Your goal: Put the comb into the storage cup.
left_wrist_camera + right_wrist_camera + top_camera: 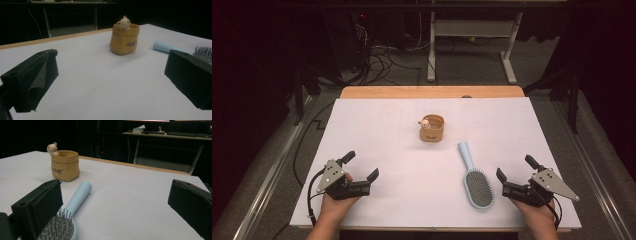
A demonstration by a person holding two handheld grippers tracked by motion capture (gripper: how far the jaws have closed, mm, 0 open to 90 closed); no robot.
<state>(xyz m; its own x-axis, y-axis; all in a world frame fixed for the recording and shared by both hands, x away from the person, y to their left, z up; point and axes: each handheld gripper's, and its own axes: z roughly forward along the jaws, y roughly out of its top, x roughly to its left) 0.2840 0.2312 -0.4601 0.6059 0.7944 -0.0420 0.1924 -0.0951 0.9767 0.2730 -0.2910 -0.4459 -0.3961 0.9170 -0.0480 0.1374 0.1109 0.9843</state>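
A small tan pouch-shaped pot (432,128) with a little pale figure on its rim stands upright near the middle of the white table (372,120). A light blue hairbrush (474,176) lies bristles up, right of centre, with its handle pointing toward the pot. My left gripper (362,165) rests at the front left, open and empty, well away from both. My right gripper (514,167) is open and empty just right of the brush head. In the left gripper view the pot (124,40) and brush (165,47) lie ahead. In the right gripper view the brush (75,202) lies beside the left jaw, with the pot (65,166) beyond.
A wooden strip (432,92) edges the table's far side. Behind it stand a white desk frame (472,45) and cables on the floor (382,62). Metal rails (272,170) run along both sides of the table.
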